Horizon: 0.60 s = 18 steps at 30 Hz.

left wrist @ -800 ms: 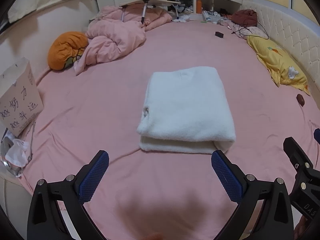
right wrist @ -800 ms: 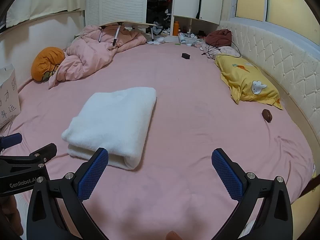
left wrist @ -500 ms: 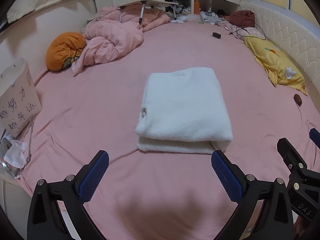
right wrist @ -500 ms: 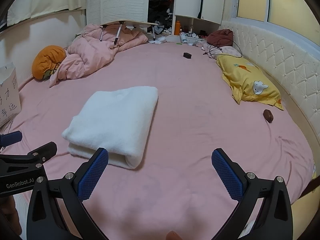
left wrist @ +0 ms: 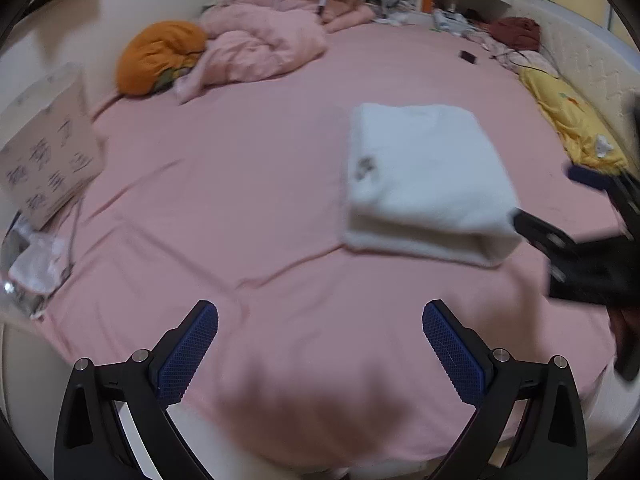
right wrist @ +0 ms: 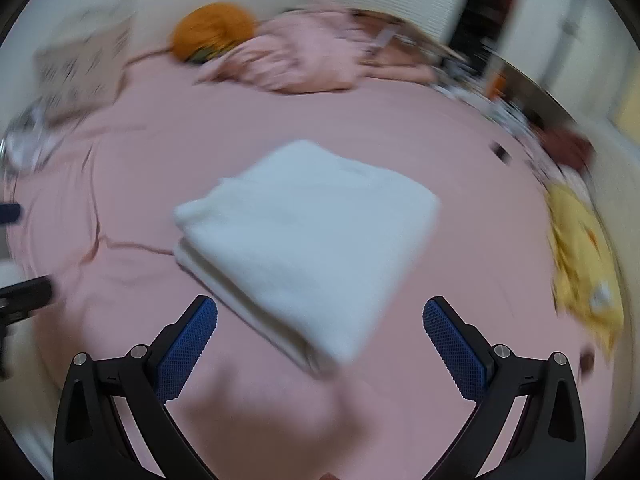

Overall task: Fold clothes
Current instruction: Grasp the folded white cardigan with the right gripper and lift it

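A white fleecy garment (left wrist: pixel 424 176) lies folded into a thick rectangle on the pink bed sheet (left wrist: pixel 248 184). My left gripper (left wrist: pixel 320 344) hovers open over bare sheet, with the garment ahead and to its right. In the right wrist view the same folded garment (right wrist: pixel 312 232) sits just beyond my right gripper (right wrist: pixel 320 344), which is open and empty, its near corner reaching between the blue pads (right wrist: pixel 188 344). The right gripper also shows as a black frame (left wrist: pixel 580 256) at the right edge of the left wrist view. Both views are motion-blurred.
A crumpled pink duvet (left wrist: pixel 260 48) and an orange cushion (left wrist: pixel 160 56) lie at the far side. A yellow pillow (left wrist: pixel 568 120) rests by the padded headboard on the right. A cardboard box (left wrist: pixel 44 148) with writing stands at the left edge.
Both grippers have swung to the left. The garment has shifted right in the left wrist view and toward the centre, closer, in the right wrist view. The jaws stay wide.
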Each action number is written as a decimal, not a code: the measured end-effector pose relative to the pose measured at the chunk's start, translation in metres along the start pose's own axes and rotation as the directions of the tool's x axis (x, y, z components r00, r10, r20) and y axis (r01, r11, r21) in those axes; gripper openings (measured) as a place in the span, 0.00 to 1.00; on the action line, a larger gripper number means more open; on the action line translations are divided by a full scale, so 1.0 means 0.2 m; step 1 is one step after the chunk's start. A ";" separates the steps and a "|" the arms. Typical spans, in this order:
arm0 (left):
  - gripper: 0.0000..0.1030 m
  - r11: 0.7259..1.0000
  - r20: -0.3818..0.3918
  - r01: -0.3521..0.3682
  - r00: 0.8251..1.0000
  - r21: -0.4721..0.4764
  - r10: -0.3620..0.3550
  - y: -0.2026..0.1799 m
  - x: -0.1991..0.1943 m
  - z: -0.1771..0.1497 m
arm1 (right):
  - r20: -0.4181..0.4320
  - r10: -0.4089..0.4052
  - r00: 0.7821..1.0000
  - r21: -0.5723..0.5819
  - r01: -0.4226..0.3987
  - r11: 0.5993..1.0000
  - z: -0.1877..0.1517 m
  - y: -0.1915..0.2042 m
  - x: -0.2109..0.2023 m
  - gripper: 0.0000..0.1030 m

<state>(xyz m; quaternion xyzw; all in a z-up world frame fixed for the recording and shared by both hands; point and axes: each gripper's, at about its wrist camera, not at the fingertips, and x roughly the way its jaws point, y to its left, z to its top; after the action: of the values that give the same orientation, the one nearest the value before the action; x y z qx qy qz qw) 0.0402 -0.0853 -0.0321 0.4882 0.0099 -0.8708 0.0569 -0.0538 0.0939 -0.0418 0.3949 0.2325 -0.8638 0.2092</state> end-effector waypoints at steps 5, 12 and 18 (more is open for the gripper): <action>1.00 0.991 0.000 -0.003 1.000 -0.131 0.003 0.23 -0.06 -0.10 | -0.010 0.035 0.999 -0.245 -0.037 0.969 0.12 0.32 0.26 1.00; 0.99 0.966 -0.029 0.019 0.999 -0.257 -0.028 0.41 -0.02 -0.15 | -0.103 -0.041 0.994 -0.264 0.013 0.964 0.19 0.37 0.62 0.49; 0.99 0.962 -0.012 0.051 0.998 -0.268 -0.057 0.45 0.00 -0.14 | -0.013 0.091 0.996 0.010 -0.091 0.996 0.21 0.10 0.50 0.24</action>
<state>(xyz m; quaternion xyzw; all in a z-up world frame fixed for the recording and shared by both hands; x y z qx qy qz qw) 0.0739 -0.1727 -0.0429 0.4839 0.1412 -0.8580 0.0984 -0.1278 0.0360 -0.1003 0.4117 0.2115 -0.8519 0.2451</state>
